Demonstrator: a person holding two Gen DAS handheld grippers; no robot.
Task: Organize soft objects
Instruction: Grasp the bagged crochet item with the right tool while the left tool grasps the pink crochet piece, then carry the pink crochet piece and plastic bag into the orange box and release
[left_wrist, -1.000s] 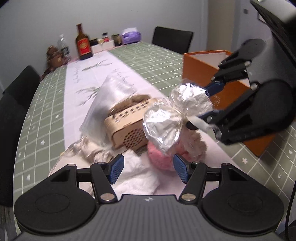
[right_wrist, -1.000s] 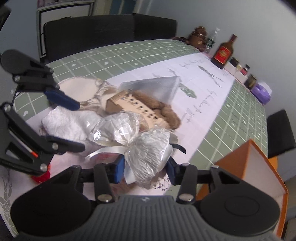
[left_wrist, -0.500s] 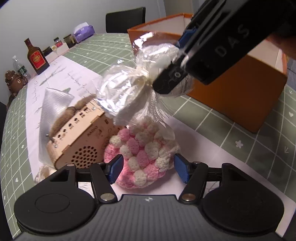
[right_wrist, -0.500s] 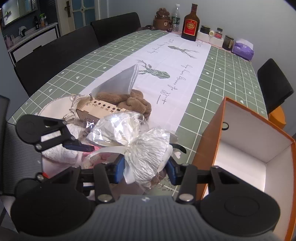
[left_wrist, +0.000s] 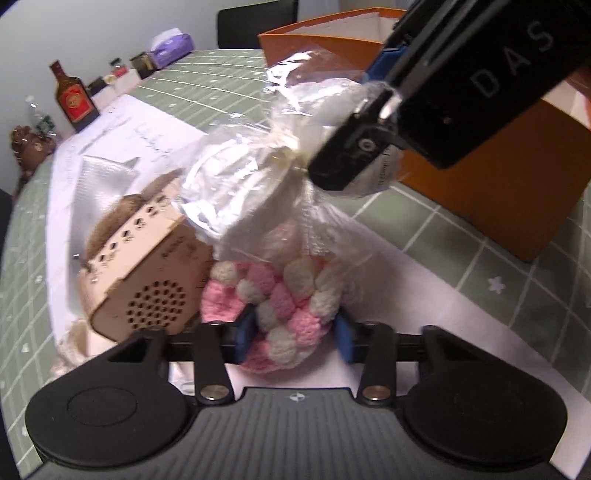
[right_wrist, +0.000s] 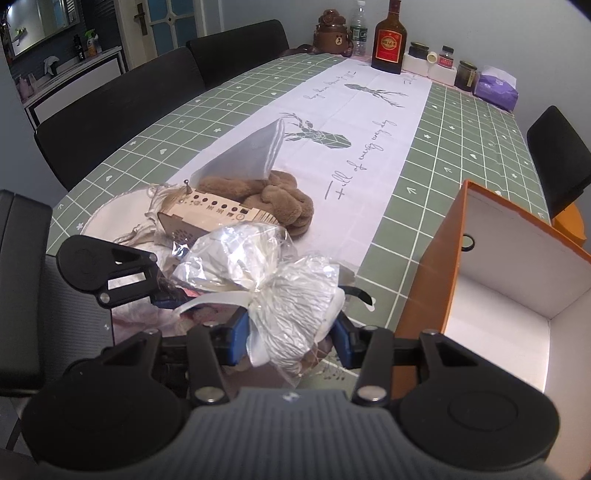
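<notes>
My right gripper (right_wrist: 290, 338) is shut on a white soft item in crinkly clear wrap (right_wrist: 284, 295), tied with a ribbon, held above the table; it also shows in the left wrist view (left_wrist: 280, 162). My left gripper (left_wrist: 293, 334) has its blue pads on either side of a pink-and-white knitted ball (left_wrist: 280, 302), pressing into it. An open orange box (right_wrist: 517, 280) stands to the right. A brown plush (right_wrist: 273, 199) lies behind a wooden perforated box (right_wrist: 207, 218).
A clear plastic bag (right_wrist: 247, 158) lies over the plush. White cloth (right_wrist: 122, 214) lies at the left. Bottles and jars (right_wrist: 388, 40) stand at the far end of the table. Black chairs (right_wrist: 122, 107) line the left side.
My left gripper moved in onto the pink-and-white ball and its pads closed around it. My right gripper lifted the wrapped item and swung toward the orange box.
</notes>
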